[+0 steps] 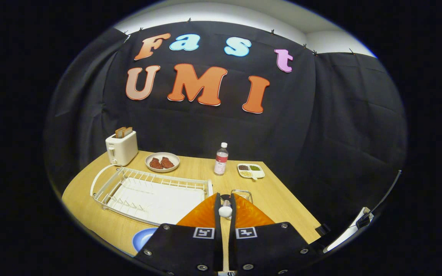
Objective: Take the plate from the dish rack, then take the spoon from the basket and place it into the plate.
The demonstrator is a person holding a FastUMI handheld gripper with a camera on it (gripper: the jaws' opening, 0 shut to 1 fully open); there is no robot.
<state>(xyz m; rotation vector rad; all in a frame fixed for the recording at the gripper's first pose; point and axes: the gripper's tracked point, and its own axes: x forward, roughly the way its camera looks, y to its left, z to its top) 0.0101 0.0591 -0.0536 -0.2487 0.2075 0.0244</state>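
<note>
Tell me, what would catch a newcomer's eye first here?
Probably the gripper close up, its two fingers shut on a white spoon handle above a small wire basket. Beside it on the wooden table lies a large white dish rack, and a blue plate sits nearer. Beyond stand a toaster with bread and a bottle.

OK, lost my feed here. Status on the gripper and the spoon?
Fingers shut on spoon, above basket. Plate on table beside dish rack, rack empty. Nothing in the way.

white dish rack (150,193), blue plate (143,239), tan wooden table (278,207).
</note>
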